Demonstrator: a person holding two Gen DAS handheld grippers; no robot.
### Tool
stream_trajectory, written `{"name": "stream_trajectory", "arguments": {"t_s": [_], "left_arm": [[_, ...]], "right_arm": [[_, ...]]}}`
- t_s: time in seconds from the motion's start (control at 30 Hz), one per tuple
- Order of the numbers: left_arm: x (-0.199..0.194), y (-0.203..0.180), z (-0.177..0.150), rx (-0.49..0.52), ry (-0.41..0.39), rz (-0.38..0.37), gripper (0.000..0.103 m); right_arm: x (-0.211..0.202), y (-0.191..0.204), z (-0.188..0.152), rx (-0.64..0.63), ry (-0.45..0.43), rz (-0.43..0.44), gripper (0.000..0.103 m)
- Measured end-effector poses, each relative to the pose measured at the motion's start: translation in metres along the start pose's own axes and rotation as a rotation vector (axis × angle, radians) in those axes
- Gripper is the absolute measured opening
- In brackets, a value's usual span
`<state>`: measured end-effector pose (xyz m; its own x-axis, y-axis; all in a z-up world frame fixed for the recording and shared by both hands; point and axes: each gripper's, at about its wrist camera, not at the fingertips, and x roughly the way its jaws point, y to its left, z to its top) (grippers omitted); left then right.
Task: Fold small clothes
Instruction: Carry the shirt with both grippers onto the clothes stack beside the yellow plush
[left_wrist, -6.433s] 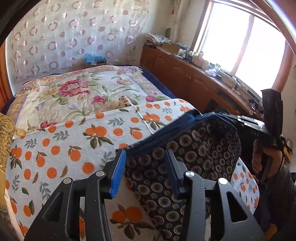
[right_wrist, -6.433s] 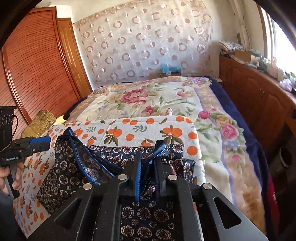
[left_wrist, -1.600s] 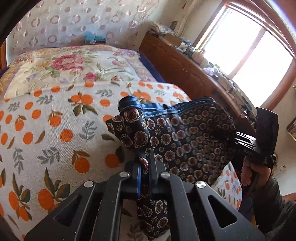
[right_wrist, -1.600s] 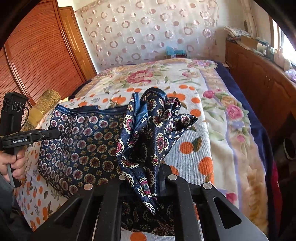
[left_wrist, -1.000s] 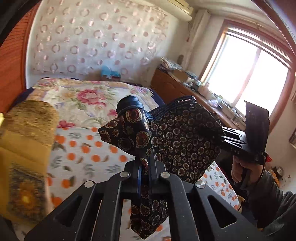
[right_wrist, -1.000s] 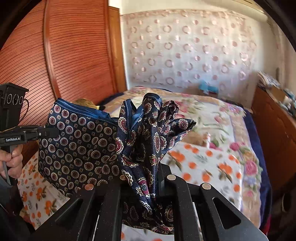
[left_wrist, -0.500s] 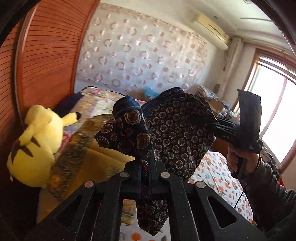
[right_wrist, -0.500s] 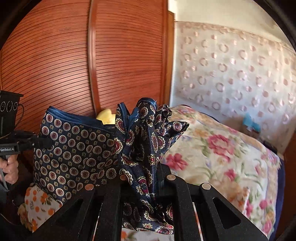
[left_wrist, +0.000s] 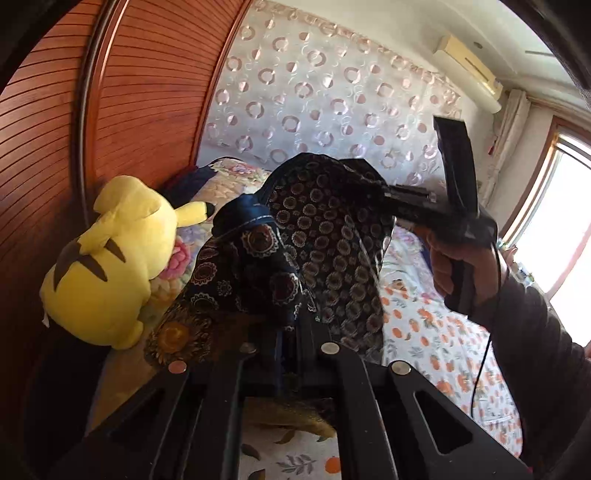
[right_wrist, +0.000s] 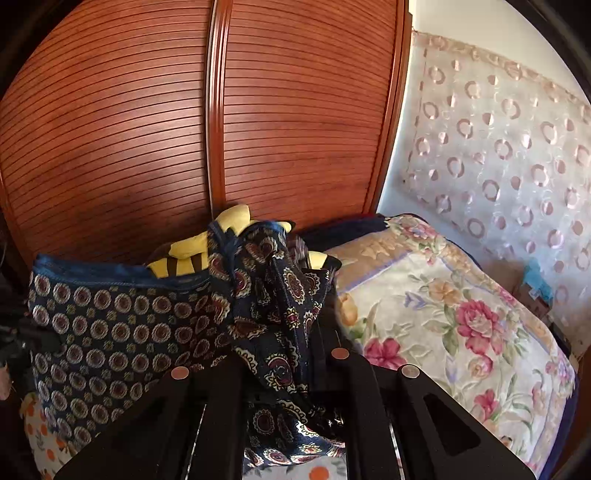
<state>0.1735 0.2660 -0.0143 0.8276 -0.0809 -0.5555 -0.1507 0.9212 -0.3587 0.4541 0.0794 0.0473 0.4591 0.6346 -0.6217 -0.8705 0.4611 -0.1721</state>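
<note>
Navy patterned cloth (left_wrist: 325, 236) is hanging in the air between my two grippers, its top hem running as the long axis from one to the other. I am keeping the left gripper (left_wrist: 293, 332) clamped on one bunched corner and the right gripper (right_wrist: 303, 332) clamped on the other. A yellow plush toy (left_wrist: 110, 258) is sitting at nine o'clock against the wooden panel (right_wrist: 184, 129); open bedding (left_wrist: 436, 332) is lying at four o'clock, which I am judging the roomier side for laying down.
</note>
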Motion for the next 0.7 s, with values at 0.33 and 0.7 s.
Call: {"name": "stream_trajectory", "arguments": {"t_s": [0.33, 0.7], "left_arm": [[0.013, 0.007, -0.024, -0.01, 0.052, 0.085, 0.006], [0.024, 0.01, -0.029, 0.008, 0.08, 0.131, 0.044]], "right_arm": [[0.044, -0.008, 0.014, 0.065, 0.046, -0.025, 0.034], [-0.018, 0.021, 0.0, 0.094, -0.089, -0.027, 0.044]]}}
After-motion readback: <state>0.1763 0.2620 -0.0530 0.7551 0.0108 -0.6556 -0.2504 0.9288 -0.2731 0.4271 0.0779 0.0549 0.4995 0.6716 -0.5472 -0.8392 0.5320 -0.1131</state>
